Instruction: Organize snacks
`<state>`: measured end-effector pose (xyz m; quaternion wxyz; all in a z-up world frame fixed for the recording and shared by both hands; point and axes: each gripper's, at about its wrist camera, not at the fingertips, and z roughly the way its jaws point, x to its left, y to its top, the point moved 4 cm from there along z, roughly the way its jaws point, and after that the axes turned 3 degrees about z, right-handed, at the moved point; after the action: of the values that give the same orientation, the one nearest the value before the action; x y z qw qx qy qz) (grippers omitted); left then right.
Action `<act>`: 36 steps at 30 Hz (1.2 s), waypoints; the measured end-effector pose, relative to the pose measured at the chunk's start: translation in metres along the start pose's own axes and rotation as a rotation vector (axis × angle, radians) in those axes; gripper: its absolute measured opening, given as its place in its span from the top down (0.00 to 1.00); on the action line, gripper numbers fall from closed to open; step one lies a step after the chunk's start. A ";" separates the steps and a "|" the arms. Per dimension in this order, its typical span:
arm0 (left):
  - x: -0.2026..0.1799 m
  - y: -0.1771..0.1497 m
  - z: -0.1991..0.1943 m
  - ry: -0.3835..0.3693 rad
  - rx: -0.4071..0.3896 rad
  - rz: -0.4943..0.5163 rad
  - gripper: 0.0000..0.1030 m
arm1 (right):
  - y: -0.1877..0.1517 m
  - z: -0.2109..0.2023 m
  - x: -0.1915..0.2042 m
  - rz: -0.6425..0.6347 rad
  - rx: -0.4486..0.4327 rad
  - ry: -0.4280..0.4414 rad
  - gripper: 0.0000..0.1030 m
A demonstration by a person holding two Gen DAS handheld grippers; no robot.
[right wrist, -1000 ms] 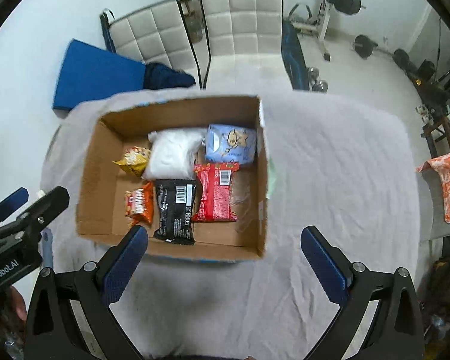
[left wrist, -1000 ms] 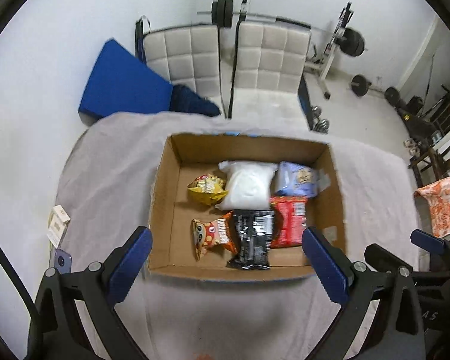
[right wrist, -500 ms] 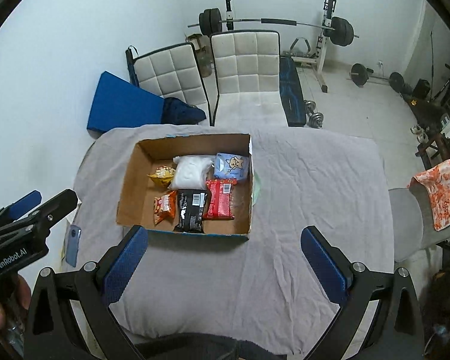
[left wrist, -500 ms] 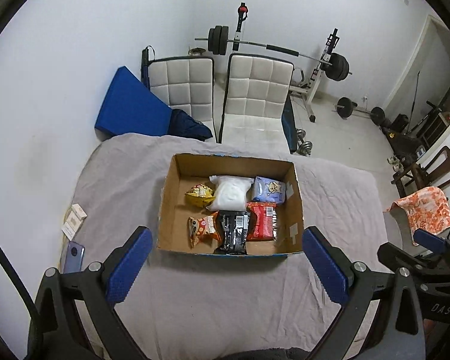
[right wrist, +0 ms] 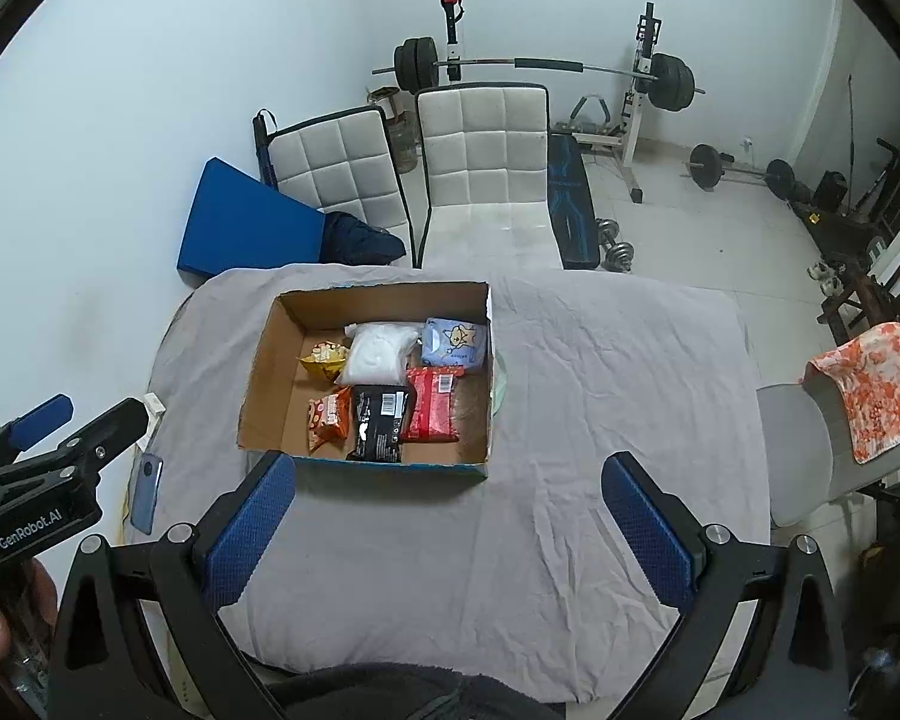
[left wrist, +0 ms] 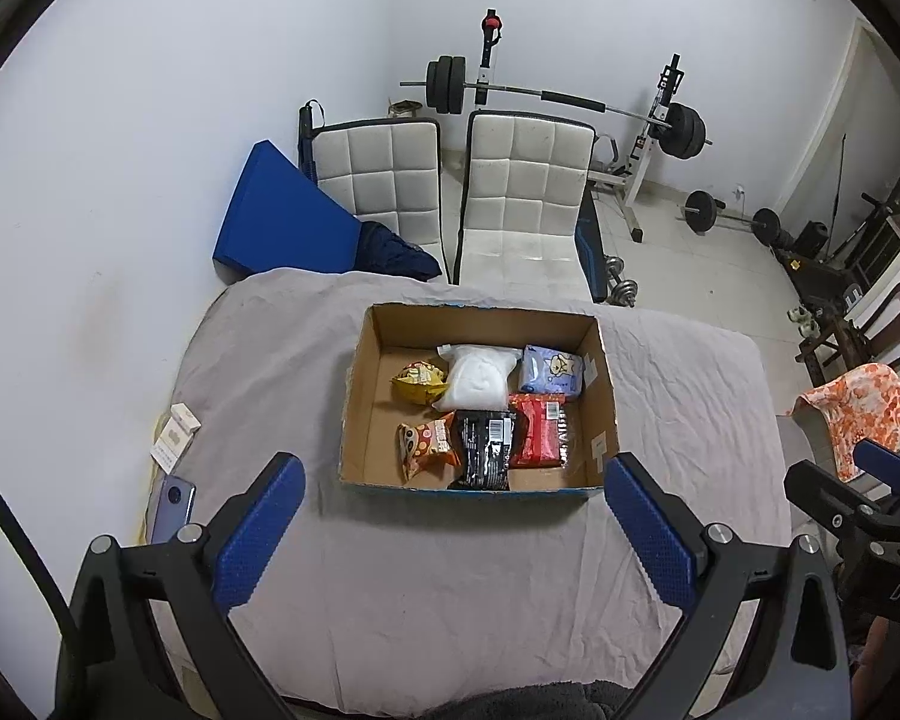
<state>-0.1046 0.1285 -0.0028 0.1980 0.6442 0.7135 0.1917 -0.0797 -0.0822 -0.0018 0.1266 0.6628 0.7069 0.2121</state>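
An open cardboard box sits on the grey-clothed table. Inside lie several snacks: a yellow bag, a white pouch, a pale blue pack, an orange bag, a black pack and a red pack. My left gripper is open, held high and back from the box. My right gripper is open too, above the table's near side, right of the box.
A phone and small white boxes lie at the table's left edge. Two white chairs and a blue pad stand behind the table. Weight equipment lines the far wall. An orange patterned cloth drapes a chair at right.
Both grippers have pulled up and back from the box, so the whole table and room now show. Both stay open; the snacks have not moved.
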 end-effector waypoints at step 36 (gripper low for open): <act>-0.010 -0.001 -0.021 -0.002 -0.059 0.021 0.01 | -0.001 -0.017 0.002 -0.010 -0.052 -0.050 0.00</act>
<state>-0.1154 0.1181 0.0146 0.2157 0.6458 0.7005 0.2139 -0.0882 -0.0822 0.0128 0.1622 0.6610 0.7010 0.2130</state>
